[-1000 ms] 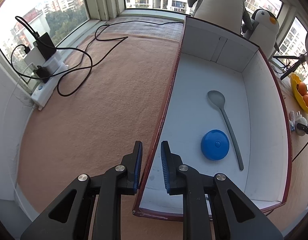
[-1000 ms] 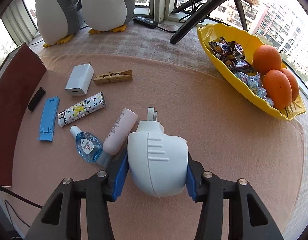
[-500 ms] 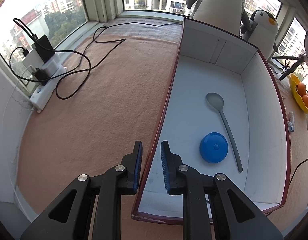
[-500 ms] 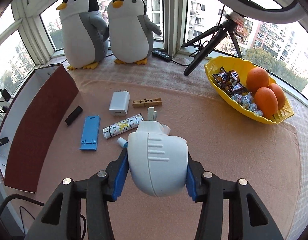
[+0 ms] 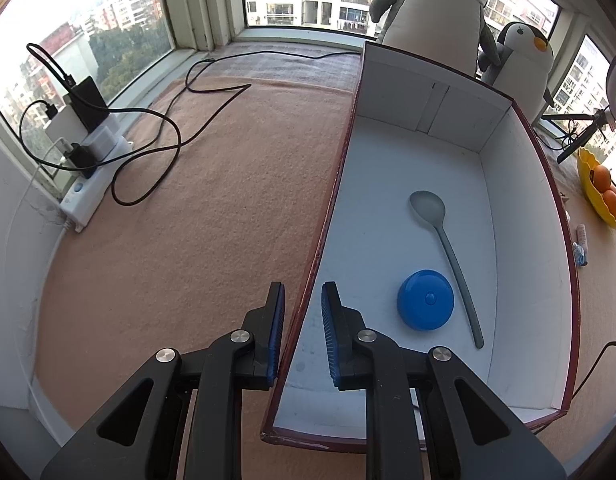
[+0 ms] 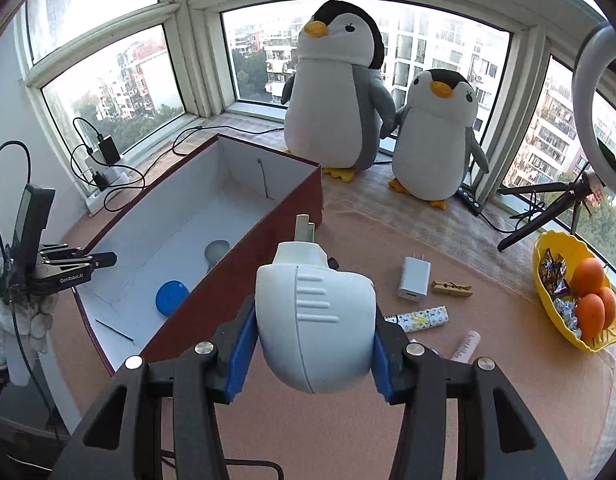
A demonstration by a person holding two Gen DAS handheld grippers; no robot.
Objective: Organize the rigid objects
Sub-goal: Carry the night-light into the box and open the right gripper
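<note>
Power strip [image 5: 85, 184]: far left by the window, with chargers plugged in and black cables looping over the tan mat.
Left gripper [image 5: 301, 334]: it straddles the left wall of the box, one blue pad outside and one inside; the jaws stand narrow, and whether the pads press the wall I cannot tell.
Box [image 5: 524, 240]: dark red outside, white inside, open on top, lying on the mat.
Blue round case [image 5: 425, 299]: on the box floor, near the front end.
Grey spoon [image 5: 448, 248]: on the box floor just beside the blue case, bowl toward the far end.
Right gripper [image 6: 314, 354]: its blue pads pinch the sides of a white plug-in device, held above the mat just right of the box.
White plug-in device [image 6: 314, 320]: rounded body with ribbed marks, metal prongs pointing away toward the box's right wall.
Loose items: a white charger [image 6: 414, 282], a wooden clothespin [image 6: 452, 288], a patterned tube [image 6: 422, 318] and a pink tube [image 6: 466, 346] lie on the mat right of the box.
Plush penguins [image 6: 340, 96]: two, standing behind the box by the window.
Yellow bowl [image 6: 548, 244]: far right, holding oranges and wrapped sweets.
</note>
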